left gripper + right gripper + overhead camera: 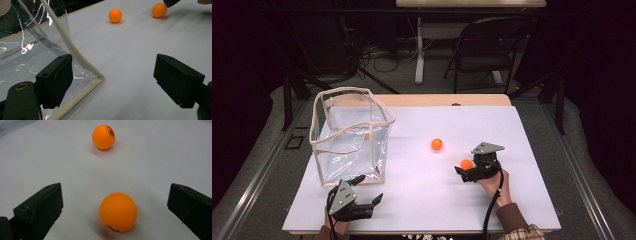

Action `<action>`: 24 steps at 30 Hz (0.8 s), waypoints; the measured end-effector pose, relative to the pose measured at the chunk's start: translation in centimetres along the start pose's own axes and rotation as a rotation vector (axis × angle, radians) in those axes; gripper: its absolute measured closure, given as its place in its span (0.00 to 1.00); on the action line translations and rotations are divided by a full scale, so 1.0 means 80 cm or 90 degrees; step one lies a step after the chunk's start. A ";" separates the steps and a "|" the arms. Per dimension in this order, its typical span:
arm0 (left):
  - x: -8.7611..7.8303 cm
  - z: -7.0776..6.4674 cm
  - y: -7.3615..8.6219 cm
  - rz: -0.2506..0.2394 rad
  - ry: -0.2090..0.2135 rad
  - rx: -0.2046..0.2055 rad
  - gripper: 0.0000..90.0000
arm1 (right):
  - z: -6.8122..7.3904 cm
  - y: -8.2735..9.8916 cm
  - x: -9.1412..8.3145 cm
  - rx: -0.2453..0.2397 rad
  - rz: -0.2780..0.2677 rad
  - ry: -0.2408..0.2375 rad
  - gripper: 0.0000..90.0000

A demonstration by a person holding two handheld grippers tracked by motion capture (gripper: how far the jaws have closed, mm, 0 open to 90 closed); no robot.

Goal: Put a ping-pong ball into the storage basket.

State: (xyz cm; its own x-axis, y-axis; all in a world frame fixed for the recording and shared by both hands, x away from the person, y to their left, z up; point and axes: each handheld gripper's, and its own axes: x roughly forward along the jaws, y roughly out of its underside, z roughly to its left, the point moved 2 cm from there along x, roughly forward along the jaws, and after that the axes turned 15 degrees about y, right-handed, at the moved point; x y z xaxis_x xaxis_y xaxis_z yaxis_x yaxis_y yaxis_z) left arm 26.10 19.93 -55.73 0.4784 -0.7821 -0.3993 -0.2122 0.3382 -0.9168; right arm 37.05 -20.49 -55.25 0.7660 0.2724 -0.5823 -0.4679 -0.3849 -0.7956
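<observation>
Orange ball, between open hand-held gripper jaws

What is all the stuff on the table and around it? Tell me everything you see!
Orange ping-pong balls: two; near ball between the right gripper's open jaws, far ball mid-table.
Clear plastic bag with beige trim: one, standing open, table's left.
White table: one.
Black folding chair: one, behind the table.
Left gripper: black, open, by the bag's front corner.
Right gripper: black, open around the near ball.
</observation>
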 end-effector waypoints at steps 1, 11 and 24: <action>0.000 0.000 0.000 0.001 0.000 0.000 0.18 | 0.000 0.000 0.002 -0.001 0.004 0.001 0.00; 0.000 0.001 0.000 0.000 0.003 0.000 0.18 | 0.003 0.004 0.009 -0.010 0.030 -0.004 0.12; 0.000 0.001 0.000 0.004 0.008 0.001 0.18 | 0.009 0.013 0.013 -0.032 0.072 0.022 0.39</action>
State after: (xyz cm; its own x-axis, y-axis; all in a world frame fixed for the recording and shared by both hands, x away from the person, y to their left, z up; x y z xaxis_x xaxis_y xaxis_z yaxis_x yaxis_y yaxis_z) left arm 26.19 19.96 -55.77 0.4661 -0.7864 -0.4054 -0.2139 0.3445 -0.9141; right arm 37.09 -19.99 -56.78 0.7247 0.1944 -0.6611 -0.5302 -0.4556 -0.7151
